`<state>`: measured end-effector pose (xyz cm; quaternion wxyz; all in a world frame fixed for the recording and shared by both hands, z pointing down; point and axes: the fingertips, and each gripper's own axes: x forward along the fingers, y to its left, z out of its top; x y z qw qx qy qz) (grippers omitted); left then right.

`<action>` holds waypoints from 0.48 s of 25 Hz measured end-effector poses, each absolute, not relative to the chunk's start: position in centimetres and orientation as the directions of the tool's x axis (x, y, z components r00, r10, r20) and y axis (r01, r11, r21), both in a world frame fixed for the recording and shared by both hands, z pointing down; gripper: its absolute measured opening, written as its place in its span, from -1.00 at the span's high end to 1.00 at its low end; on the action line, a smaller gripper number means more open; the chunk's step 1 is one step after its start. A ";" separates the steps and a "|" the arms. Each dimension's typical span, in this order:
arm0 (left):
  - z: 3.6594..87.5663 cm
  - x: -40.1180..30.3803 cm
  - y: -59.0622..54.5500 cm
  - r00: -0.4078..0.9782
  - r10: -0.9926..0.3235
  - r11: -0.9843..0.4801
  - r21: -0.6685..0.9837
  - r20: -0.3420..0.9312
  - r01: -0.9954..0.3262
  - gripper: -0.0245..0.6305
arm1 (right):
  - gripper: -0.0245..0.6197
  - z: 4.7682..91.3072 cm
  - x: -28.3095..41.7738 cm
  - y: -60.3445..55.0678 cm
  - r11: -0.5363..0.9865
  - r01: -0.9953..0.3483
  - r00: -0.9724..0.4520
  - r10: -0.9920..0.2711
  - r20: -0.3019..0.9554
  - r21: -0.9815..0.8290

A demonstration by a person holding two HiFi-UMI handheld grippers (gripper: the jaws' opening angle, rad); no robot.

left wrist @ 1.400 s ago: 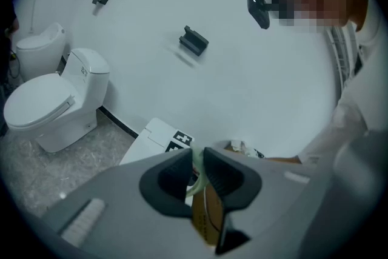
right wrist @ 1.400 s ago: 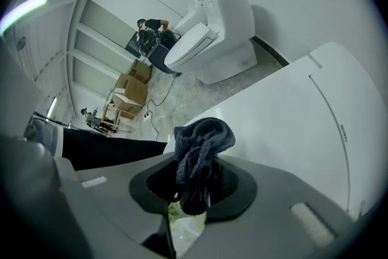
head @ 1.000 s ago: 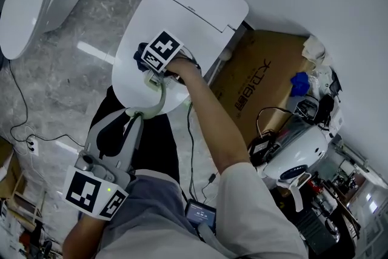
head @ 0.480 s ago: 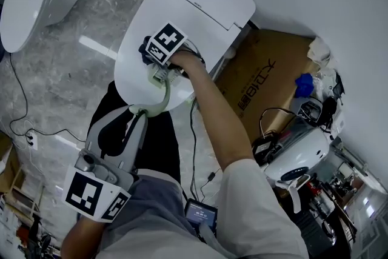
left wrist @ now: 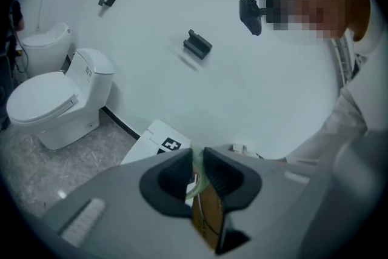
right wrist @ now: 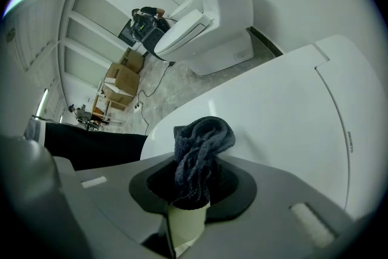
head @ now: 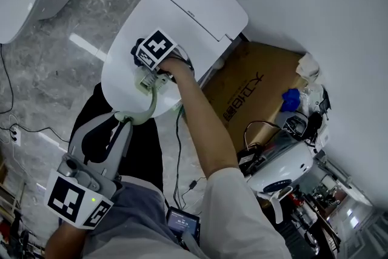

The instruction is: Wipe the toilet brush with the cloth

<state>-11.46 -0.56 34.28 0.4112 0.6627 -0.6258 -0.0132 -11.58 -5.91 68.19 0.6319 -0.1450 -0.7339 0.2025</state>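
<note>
Jaws clamped, left gripper (left wrist: 195, 159) on brush (head: 156, 105), right gripper (right wrist: 193, 184) on cloth (right wrist: 203, 141)

Left tongs (left wrist: 197, 168) clamped, held close; right tongs (right wrist: 193, 176) clamped, arm (head: 200, 124) outstretched.

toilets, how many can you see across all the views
3. The nearest toilet, lid closed, straight ahead; a second toilet at the head view's upper left; a third toilet behind it, in the left gripper view only. Others may be hidden.
</note>
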 end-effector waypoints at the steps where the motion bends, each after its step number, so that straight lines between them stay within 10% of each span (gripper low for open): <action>1: 34.3 -11.4 -0.6 0.214 -0.842 0.123 0.563 0.495 -0.817 0.93 | 0.64 68.3 -11.4 -6.3 0.878 -0.053 -0.161 0.463 0.872 -0.476; 12: 34.2 -11.2 -0.6 0.219 -0.841 0.120 0.565 0.495 -0.816 0.93 | 0.63 69.4 -9.1 -8.8 0.847 -0.244 -0.248 0.416 0.875 -0.472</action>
